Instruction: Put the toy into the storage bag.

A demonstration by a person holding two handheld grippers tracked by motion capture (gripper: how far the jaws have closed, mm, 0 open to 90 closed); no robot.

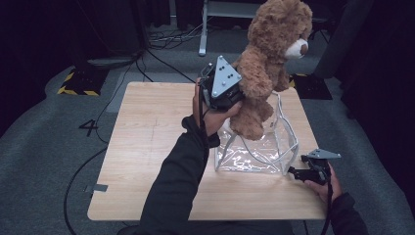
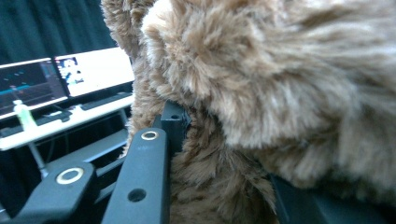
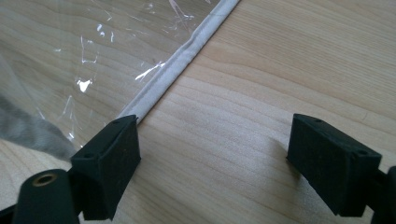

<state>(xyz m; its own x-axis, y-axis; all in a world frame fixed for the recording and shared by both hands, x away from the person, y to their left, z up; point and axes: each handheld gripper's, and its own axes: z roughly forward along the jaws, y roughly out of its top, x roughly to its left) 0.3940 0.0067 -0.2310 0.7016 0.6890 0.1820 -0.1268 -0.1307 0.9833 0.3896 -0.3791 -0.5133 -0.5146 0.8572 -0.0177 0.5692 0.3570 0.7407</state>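
Note:
A brown teddy bear [image 1: 274, 44] hangs upright in the air, its feet dipping into the open top of a clear plastic bag [image 1: 254, 156] with white trim that stands on the wooden table [image 1: 147, 147]. My left gripper [image 1: 241, 92] is shut on the bear's back and side. In the left gripper view the bear's fur [image 2: 280, 93] bulges between the black jaws of that gripper [image 2: 224, 158]. My right gripper [image 1: 295, 171] rests low at the bag's near right corner, open. In the right gripper view it [image 3: 215, 149] has bare wood between its pads, and the bag's white seam [image 3: 187, 51] runs just beyond its left pad.
The left half of the table is bare wood. Black cables [image 1: 98, 127] trail over the grey carpet [image 1: 49, 161] around it, and a metal stand leg [image 1: 203, 29] rises behind. A desk with lit monitors [image 2: 93, 70] stands beyond the bear.

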